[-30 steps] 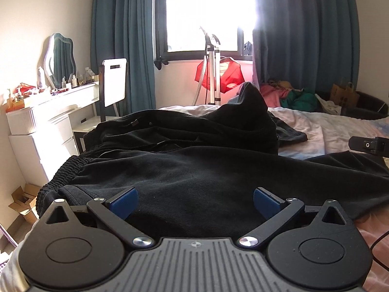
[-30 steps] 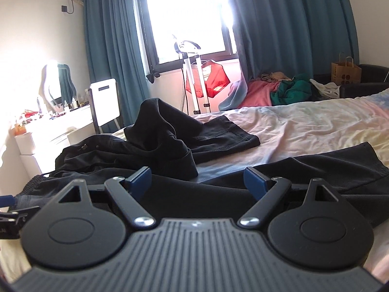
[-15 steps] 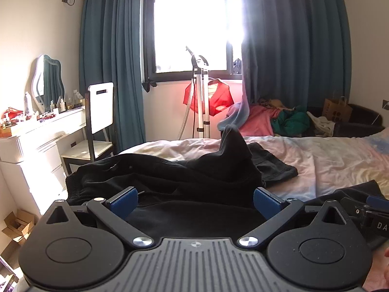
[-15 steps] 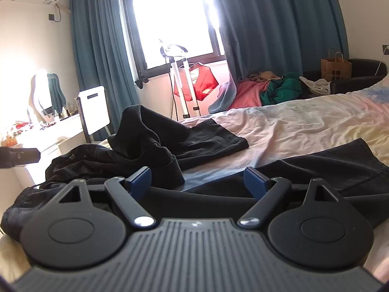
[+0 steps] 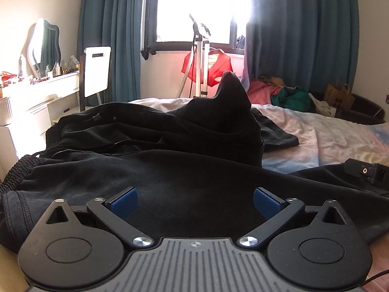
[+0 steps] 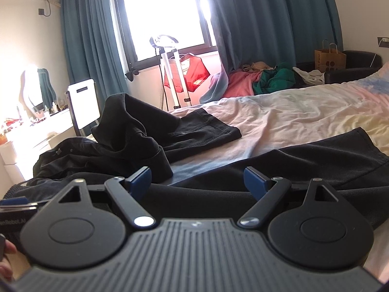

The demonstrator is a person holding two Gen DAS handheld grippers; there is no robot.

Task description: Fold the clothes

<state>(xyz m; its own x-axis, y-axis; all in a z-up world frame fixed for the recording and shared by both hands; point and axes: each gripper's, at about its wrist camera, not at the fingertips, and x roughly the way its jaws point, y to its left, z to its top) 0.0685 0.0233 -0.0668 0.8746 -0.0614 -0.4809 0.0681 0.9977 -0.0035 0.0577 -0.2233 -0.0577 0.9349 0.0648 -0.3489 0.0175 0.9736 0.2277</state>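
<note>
Black trousers point(image 5: 170, 182) lie spread on the bed, elastic waistband at the left point(image 5: 14, 175); they also show in the right wrist view point(image 6: 291, 168). Behind them lies a crumpled heap of other black clothes point(image 5: 194, 124), also seen in the right wrist view point(image 6: 131, 131). My left gripper point(image 5: 194, 200) is open and empty, low over the trousers near the waistband. My right gripper point(image 6: 198, 180) is open and empty, low over the trouser leg. Part of the right gripper's body shows at the right edge of the left wrist view point(image 5: 367, 171).
The bed sheet point(image 6: 291, 114) is pale and wrinkled. A white dresser point(image 5: 36, 97) with a mirror and a white chair point(image 5: 96, 75) stand left. A garment steamer stand point(image 6: 170, 73), coloured clothes point(image 6: 262, 77), a paper bag point(image 6: 329, 59) and a window with teal curtains point(image 5: 304, 36) lie beyond.
Both grippers rose and then dropped back low over the black trousers. Both stayed open and empty. The clothes have not moved.
</note>
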